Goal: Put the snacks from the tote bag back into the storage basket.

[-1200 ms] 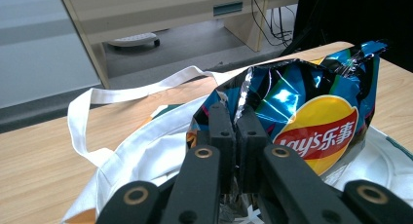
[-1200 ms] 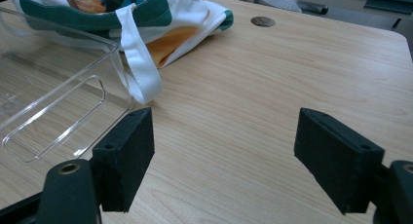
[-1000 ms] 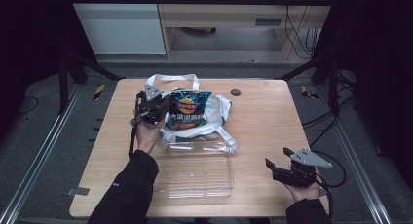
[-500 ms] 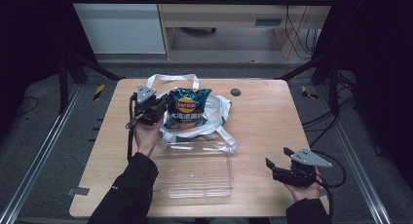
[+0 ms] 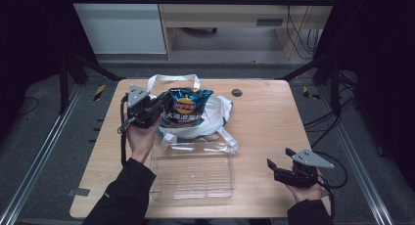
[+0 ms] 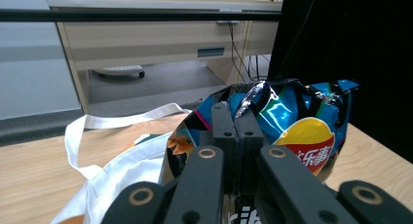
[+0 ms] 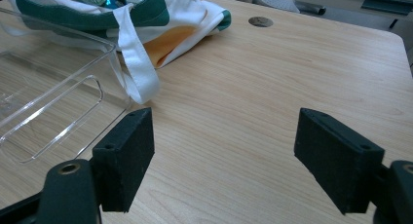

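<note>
A blue chip bag (image 5: 185,109) is held above a white tote bag (image 5: 215,118) with green trim at the back middle of the table. My left gripper (image 5: 157,103) is shut on the chip bag's left edge; in the left gripper view the jaws pinch the foil of the chip bag (image 6: 297,121), with the tote bag (image 6: 117,170) below. My right gripper (image 5: 274,166) rests near the table's front right corner, open, with bare wood between its pads (image 7: 126,156). The tote bag (image 7: 160,24) lies ahead of it, to the left.
A clear plastic tray (image 5: 192,172) lies at the front middle of the wooden table (image 5: 264,117), its corner also in the right gripper view as the tray (image 7: 53,102). A round cable hole (image 5: 237,92) sits at the back. A tote strap (image 5: 227,139) trails toward the tray.
My left gripper has lifted the chip bag a little and drawn it leftward out of the tote. The right gripper has stayed still.
</note>
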A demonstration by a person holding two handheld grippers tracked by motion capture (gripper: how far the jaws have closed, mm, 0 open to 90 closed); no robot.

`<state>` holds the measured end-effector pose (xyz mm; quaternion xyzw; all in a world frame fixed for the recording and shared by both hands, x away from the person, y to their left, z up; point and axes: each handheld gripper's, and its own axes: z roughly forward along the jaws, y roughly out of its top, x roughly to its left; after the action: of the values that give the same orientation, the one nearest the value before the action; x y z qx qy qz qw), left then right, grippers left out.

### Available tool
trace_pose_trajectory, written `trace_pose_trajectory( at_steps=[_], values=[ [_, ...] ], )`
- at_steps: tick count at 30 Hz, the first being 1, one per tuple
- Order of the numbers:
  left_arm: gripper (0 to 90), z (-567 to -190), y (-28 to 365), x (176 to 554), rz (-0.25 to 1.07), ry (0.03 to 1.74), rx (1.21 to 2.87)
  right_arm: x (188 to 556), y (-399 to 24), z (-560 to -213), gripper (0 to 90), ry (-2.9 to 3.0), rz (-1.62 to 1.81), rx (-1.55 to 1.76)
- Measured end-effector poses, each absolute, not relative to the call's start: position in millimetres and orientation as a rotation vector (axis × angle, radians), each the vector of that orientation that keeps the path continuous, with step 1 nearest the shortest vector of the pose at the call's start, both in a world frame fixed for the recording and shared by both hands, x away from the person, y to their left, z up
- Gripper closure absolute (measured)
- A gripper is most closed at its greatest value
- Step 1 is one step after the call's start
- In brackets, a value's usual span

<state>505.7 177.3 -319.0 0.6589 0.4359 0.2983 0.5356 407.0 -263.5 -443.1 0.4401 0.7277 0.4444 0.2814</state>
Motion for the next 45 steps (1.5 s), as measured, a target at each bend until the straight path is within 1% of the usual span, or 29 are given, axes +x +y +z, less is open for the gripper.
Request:
trace_pose_trajectory(
  at_steps=[8, 23, 35, 45],
  values=[
    [90.0, -304.1, 187.0, 483.5, 0.689, 1.011, 1.554, 406.0, -263.4, -441.9, 22.6, 1.943, 1.197, 1.171],
    [90.0, -286.0, 190.2, 442.1, 0.686, 0.942, 1.545, 405.3, -263.4, -441.5, 22.5, 1.942, 1.196, 1.174],
    [90.0, -281.0, 188.9, 418.8, 0.663, 0.907, 1.546, 405.2, -263.4, -441.5, 22.4, 1.941, 1.197, 1.174],
    [90.0, -284.5, 185.3, 400.8, 0.647, 0.869, 1.556, 405.0, -263.5, -441.2, 22.5, 1.938, 1.199, 1.17]
  ],
)
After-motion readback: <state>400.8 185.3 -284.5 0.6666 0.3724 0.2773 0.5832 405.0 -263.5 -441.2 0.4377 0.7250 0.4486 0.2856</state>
